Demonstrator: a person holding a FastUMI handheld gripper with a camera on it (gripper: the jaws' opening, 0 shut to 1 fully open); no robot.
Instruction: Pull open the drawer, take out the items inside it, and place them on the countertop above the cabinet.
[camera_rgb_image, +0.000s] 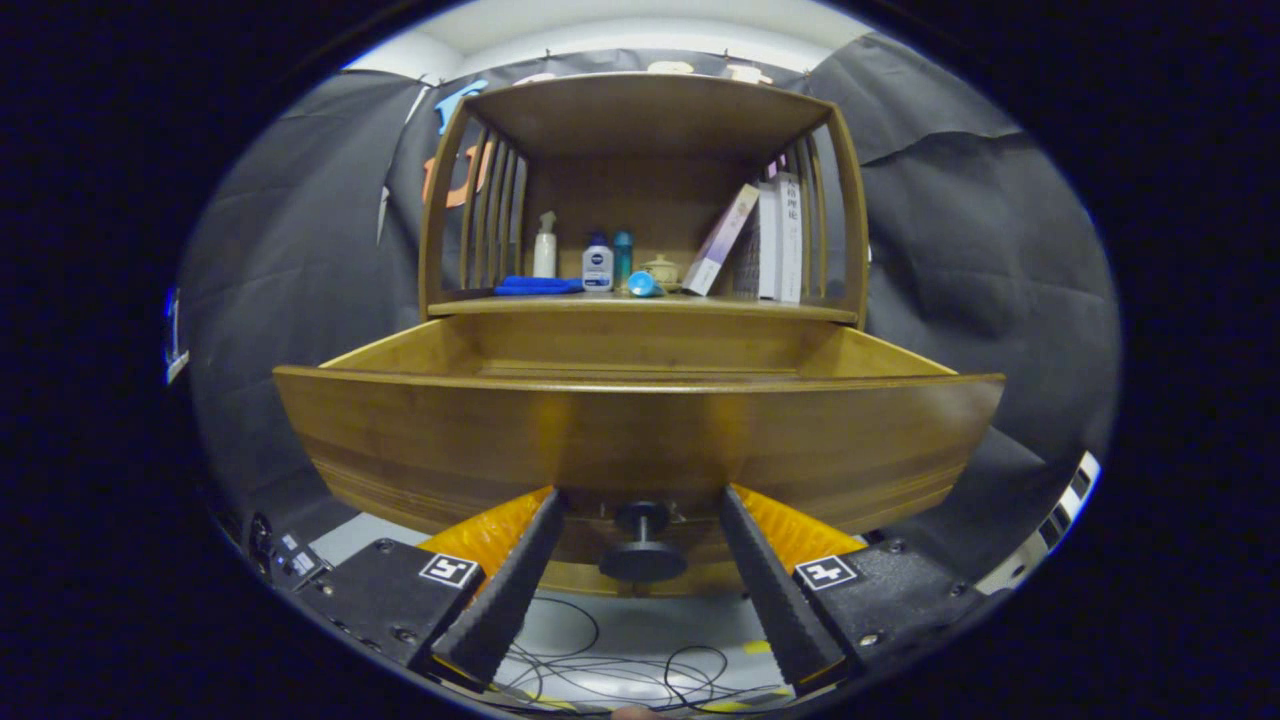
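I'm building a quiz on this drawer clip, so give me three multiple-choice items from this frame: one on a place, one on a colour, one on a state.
1. Where is the drawer knob?
A. between the fingers of the hand-held gripper
B. on the countertop
C. beside the books

2. What colour is the folded cloth on the countertop?
A. red
B. blue
C. white

3. What state is the drawer in?
A. shut flush
B. lifted out
C. pulled open

Key: 1 A, the knob sits in the gap between the two spread fingers, which do not touch it. 2 B, the cloth beside the white spray bottle is blue. 3 C, the drawer's side walls and inside show ahead of its front panel.
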